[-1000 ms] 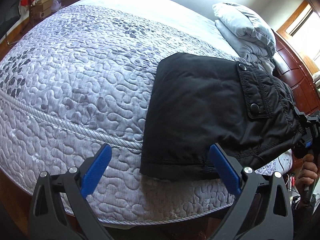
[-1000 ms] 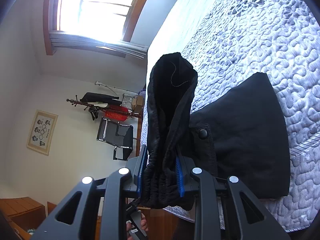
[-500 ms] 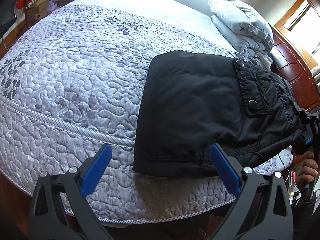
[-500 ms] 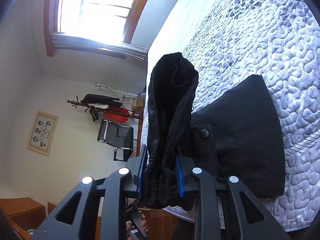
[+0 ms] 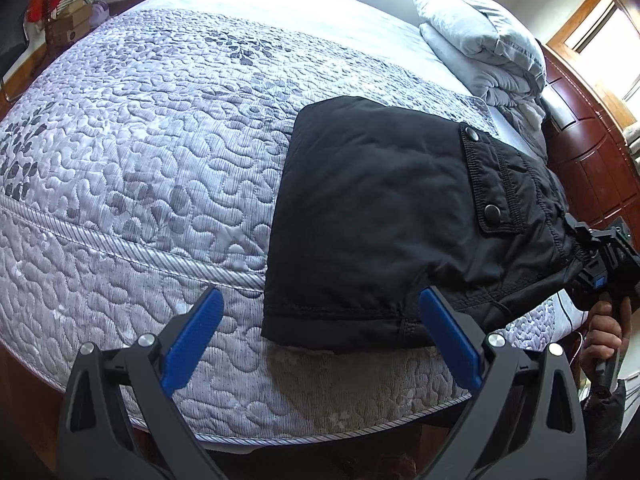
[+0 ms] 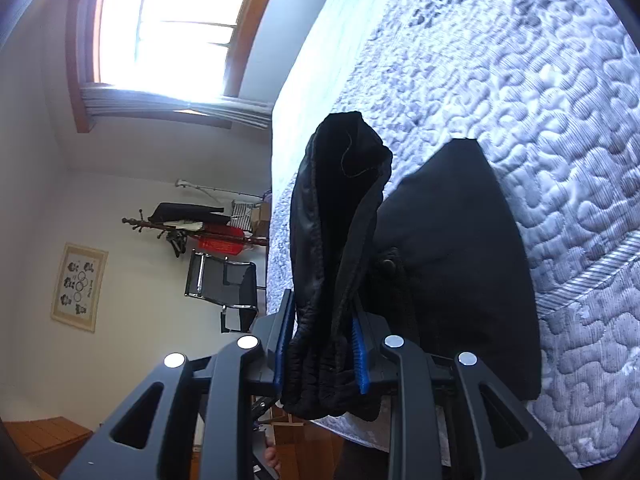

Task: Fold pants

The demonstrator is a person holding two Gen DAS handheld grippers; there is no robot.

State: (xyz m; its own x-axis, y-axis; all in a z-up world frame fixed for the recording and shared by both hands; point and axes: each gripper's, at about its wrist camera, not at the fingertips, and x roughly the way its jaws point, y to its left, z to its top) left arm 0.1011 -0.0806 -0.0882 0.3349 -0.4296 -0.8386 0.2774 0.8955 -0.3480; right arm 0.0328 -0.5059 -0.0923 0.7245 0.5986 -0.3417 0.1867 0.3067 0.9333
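Pants (image 6: 320, 264) between right fingers (image 6: 359, 354)

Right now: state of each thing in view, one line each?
pants: folded, flat at the mattress edge, waistband end lifted off it
left tongs: open, holding nothing, near the pants' front hem
right tongs: shut on the bunched waistband
pocket flap: lying flat, both snaps in view
blanket: folded, stacked at the head of the mattress

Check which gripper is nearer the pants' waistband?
Right. The right gripper is clamped on the waistband; the left gripper hangs open by the pants' opposite hem edge.
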